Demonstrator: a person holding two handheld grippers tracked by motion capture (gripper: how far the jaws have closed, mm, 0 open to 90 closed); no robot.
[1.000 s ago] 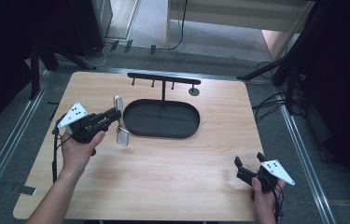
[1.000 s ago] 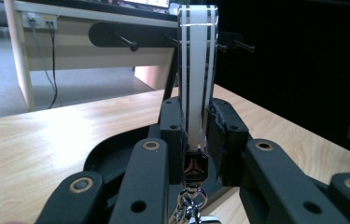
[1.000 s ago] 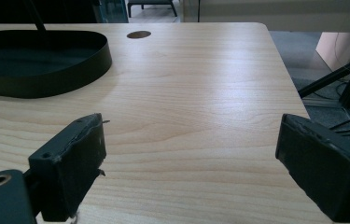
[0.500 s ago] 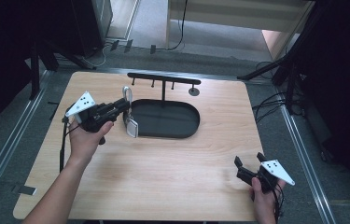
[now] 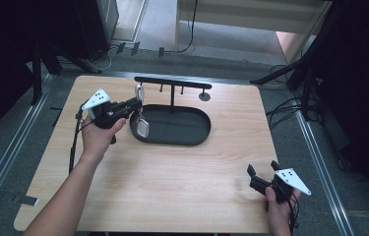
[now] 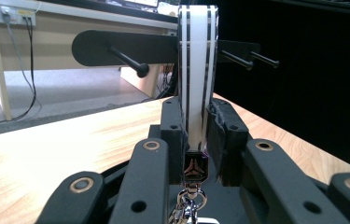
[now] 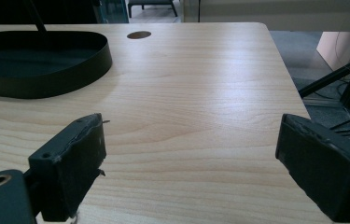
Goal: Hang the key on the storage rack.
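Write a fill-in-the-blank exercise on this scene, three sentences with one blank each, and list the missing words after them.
1. The left gripper is shut on the white, black-striped ____ of a lanyard.
2. The right gripper sits over the bare table with its jaws ____.
3. The black rack stands at the far edge of an oval black ____.

Missing words: strap; open; tray

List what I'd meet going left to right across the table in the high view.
left gripper → striped strap → black oval tray → right gripper
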